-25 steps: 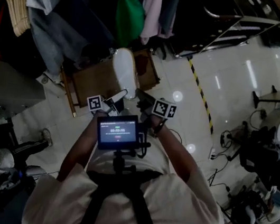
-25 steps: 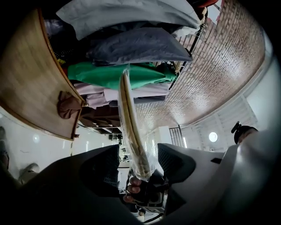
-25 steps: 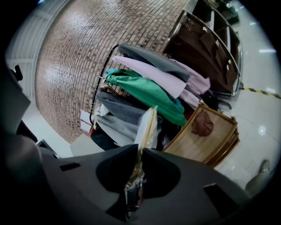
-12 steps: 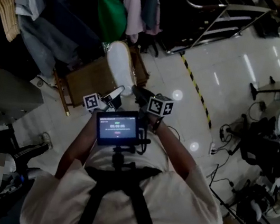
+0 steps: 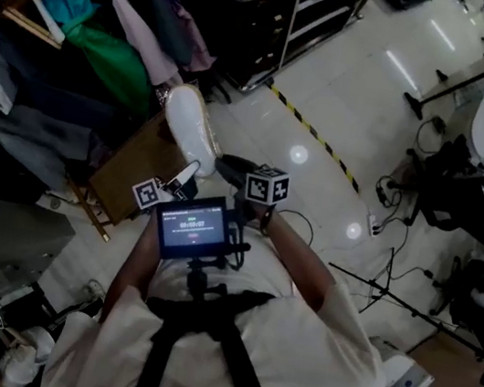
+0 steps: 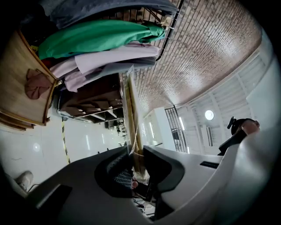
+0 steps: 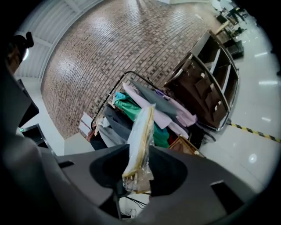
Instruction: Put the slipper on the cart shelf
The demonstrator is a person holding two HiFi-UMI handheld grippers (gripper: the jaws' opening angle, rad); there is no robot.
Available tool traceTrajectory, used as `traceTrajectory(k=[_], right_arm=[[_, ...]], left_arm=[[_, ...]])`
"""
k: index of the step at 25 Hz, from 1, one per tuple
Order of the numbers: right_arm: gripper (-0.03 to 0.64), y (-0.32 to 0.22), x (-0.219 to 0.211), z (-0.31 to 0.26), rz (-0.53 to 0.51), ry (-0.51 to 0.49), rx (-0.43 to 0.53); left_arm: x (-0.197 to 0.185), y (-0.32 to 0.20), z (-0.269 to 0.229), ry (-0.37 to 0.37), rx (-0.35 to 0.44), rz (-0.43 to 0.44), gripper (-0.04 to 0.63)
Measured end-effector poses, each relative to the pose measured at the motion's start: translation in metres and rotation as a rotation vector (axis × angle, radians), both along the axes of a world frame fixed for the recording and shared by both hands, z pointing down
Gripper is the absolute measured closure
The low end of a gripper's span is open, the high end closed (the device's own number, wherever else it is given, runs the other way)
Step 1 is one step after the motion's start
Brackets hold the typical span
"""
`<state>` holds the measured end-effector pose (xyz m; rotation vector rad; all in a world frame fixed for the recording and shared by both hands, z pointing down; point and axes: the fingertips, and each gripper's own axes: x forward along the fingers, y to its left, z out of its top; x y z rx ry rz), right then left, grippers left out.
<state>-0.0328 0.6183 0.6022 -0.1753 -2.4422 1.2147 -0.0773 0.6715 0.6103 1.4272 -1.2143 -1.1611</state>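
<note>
You have swung toward the cart (image 5: pixel 297 12) since a second ago, the white slipper (image 5: pixel 190 128) lifted ahead of you, not yet on a shelf. The left gripper (image 5: pixel 185 175) has just clamped its edge. The right gripper (image 5: pixel 229 169) has just been loosening (slipper still between its jaws), likely a handover before the reach.

- The cart (image 5: pixel 286 20) has hanging clothes (image 5: pixel 102 43) pressed close against its left side, with no gap to pass there.
- In front of the cart the shiny floor (image 5: pixel 373 81) lies open, crossed only by a flat yellow-and-black stripe (image 5: pixel 312 136).
- A wooden crate (image 5: pixel 121 167) sits near the cart's front left, under the clothes.
- Well right of the cart, a chair (image 5: pixel 473 127) and dark gear (image 5: pixel 447 187) crowd the floor.
</note>
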Motion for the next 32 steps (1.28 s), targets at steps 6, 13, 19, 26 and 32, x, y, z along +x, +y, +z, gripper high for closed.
traceTrajectory(k=[6, 13, 19, 26, 32], right_arm=[[0.416, -0.048, 0.055, -0.003, 0.104, -0.004, 0.003], [0.410, -0.142, 0.134, -0.013, 0.302, -0.047, 0.024], [0.411, -0.200, 0.209, -0.027, 0.476, -0.125, 0.019], [0.448, -0.237, 0.277, -0.014, 0.611, -0.085, 0.074], [0.449, -0.253, 0.318, -0.015, 0.661, -0.041, 0.151]], left_arm=[[0.023, -0.027, 0.001, -0.031, -0.021, 0.041, 0.543], [0.050, -0.058, 0.006, -0.059, -0.045, 0.077, 0.545], [0.078, -0.092, 0.015, -0.092, -0.069, 0.149, 0.545], [0.117, -0.144, 0.024, -0.172, -0.094, 0.258, 0.546], [0.151, -0.179, 0.016, -0.171, -0.076, 0.342, 0.546]])
